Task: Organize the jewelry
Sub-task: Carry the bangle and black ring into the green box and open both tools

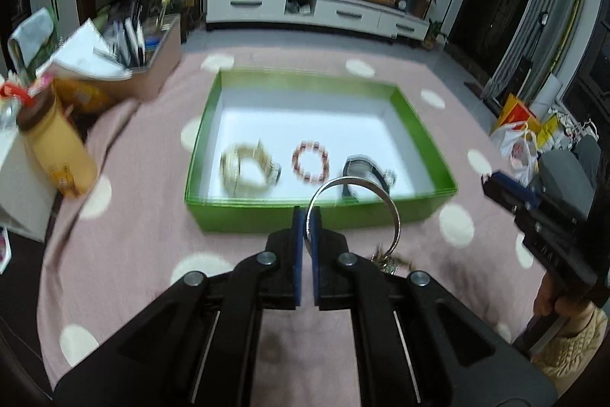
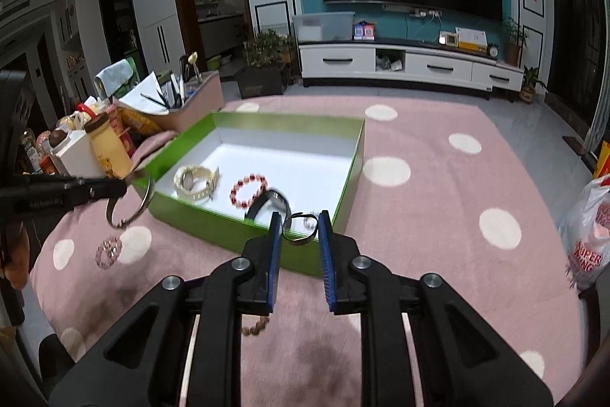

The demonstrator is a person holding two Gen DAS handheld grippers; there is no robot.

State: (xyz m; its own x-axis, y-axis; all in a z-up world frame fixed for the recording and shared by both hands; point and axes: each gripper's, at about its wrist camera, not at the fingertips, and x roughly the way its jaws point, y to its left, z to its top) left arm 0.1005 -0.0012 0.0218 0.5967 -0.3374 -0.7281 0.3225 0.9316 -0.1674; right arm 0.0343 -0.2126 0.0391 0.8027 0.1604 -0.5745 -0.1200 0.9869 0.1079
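Pink dotted worktop cover [image 2: 438, 201] carries the green box [image 1: 316, 216], already holding cream watch [image 1: 248, 168], red bead bracelet [image 1: 311, 161] and black watch [image 1: 362, 170]. Left tool [image 1: 307, 227] pinches a silver bangle [image 1: 358, 201] just short of the box; next: carry over the wall, release. Right tool [image 2: 300, 235] half open, empty. Small bracelet [image 2: 108, 251] still outside. Left view motion-blurred.
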